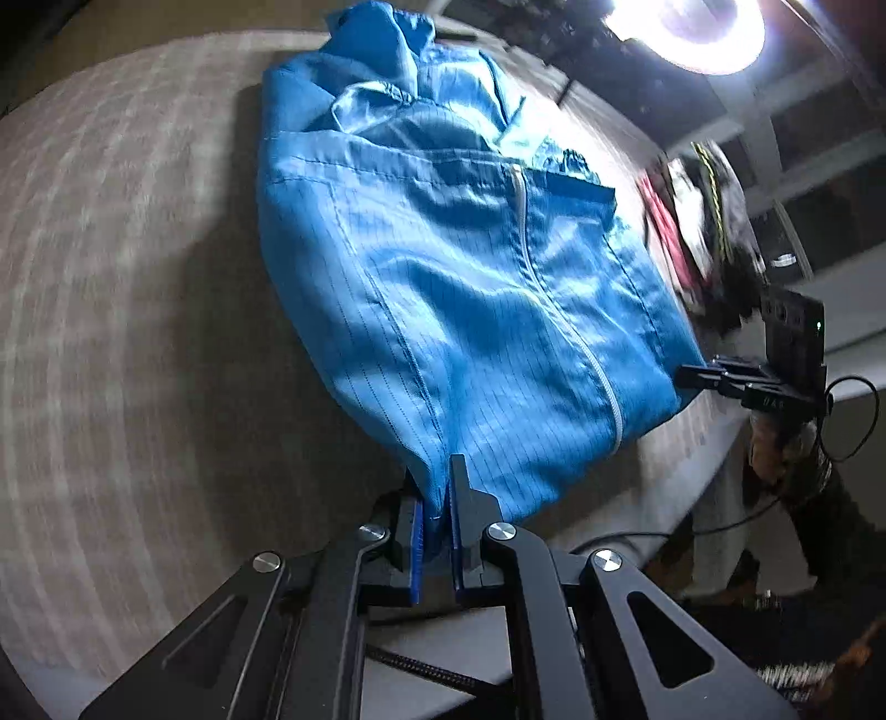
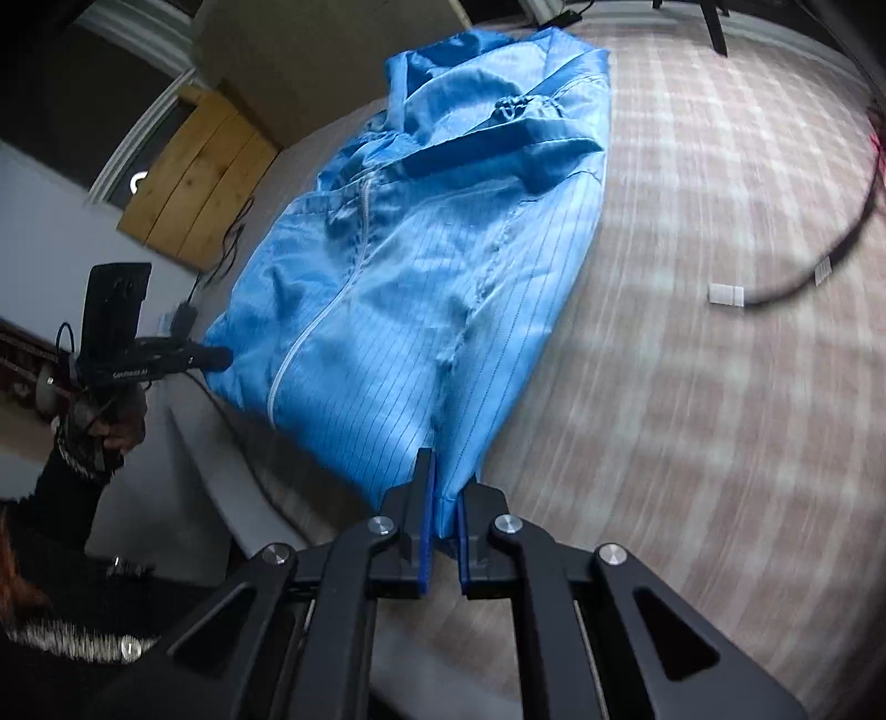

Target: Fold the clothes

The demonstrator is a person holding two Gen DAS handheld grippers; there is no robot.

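Checked tablecloth (image 2: 720,387); wooden board (image 2: 188,183); bright lamp (image 1: 692,27).

One blue jacket (image 1: 454,288) w/ one white zipper (image 1: 559,310) down its front, filling the centre of both views. Two grippers: left gripper (image 1: 437,498) at bottom centre of the left wrist view, right gripper (image 2: 446,493) at bottom centre of the right wrist view; each has two fingers w/ blue pads, so four pads total, all pinched on fabric. One checked cloth-covered surface (image 2: 692,332) under the jacket. One heap of other clothes (image 1: 703,232), right of frame; items too blurred to count. One ring light (image 1: 692,27), upper right. One wooden board (image 2: 194,177), upper left. One dark cable (image 2: 819,266) w/ approx. one white tag (image 2: 726,293), right side.
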